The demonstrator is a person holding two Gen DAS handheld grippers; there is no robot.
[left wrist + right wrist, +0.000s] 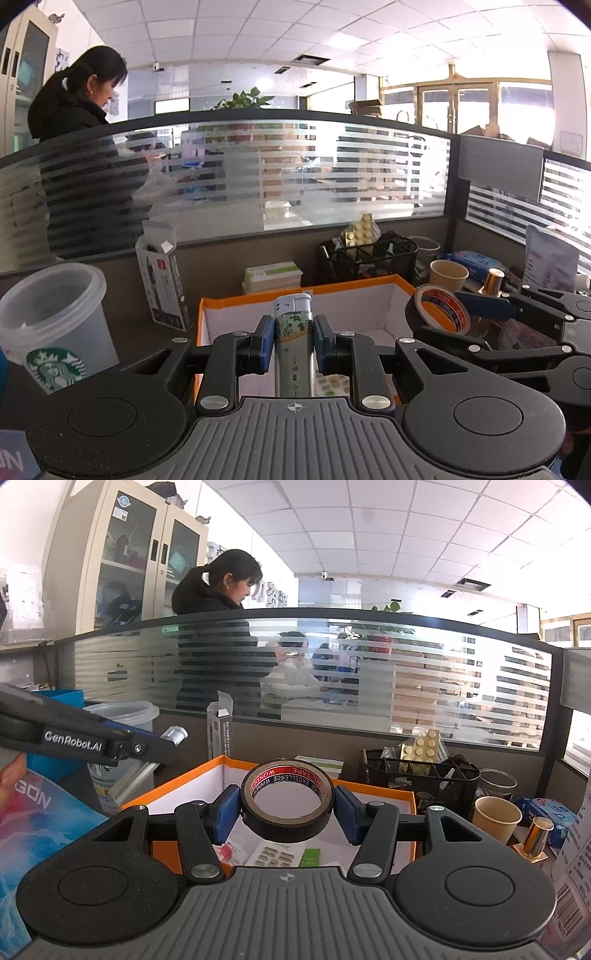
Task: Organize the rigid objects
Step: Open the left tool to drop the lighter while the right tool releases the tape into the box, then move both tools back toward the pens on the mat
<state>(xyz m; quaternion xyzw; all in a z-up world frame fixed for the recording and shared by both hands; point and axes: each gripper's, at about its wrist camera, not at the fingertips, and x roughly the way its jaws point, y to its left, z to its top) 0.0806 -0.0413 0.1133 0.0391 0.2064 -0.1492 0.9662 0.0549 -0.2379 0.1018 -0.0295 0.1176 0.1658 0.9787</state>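
- The left gripper (pixel 293 341) was held level, its blue pads (pixel 264 345) closed tight on a slim silver metal cylinder with a patterned band (pixel 294 343), which pointed forward over the near edge of the box.
- The right gripper (pixel 287 808) was also level, its blue pads (pixel 226 812) pressed against both sides of a black roll of tape with a red and blue printed core (pixel 287 800), held flat above the box.
- Under both tools lay an open orange cardboard box with a white lining (pixel 369 295); small printed cards (pixel 273 854) lay on its floor.
- To the left stood a translucent plastic Starbucks cup (pixel 51 317) and an upright white carton (pixel 162 280).
- To the right of the box stood a tan paper cup (pixel 496 818) and a small gold cylinder (pixel 535 836), close together.
- Farther off sat a black wire mesh organiser (pixel 421 775) with a cream blister pack (pixel 423 746) sticking up from it.
- A striped frosted glass partition (pixel 295 173) closed the desk's far side; beyond it stood a dark-haired woman in black (pixel 221 627) and a beige cabinet (pixel 125 554).
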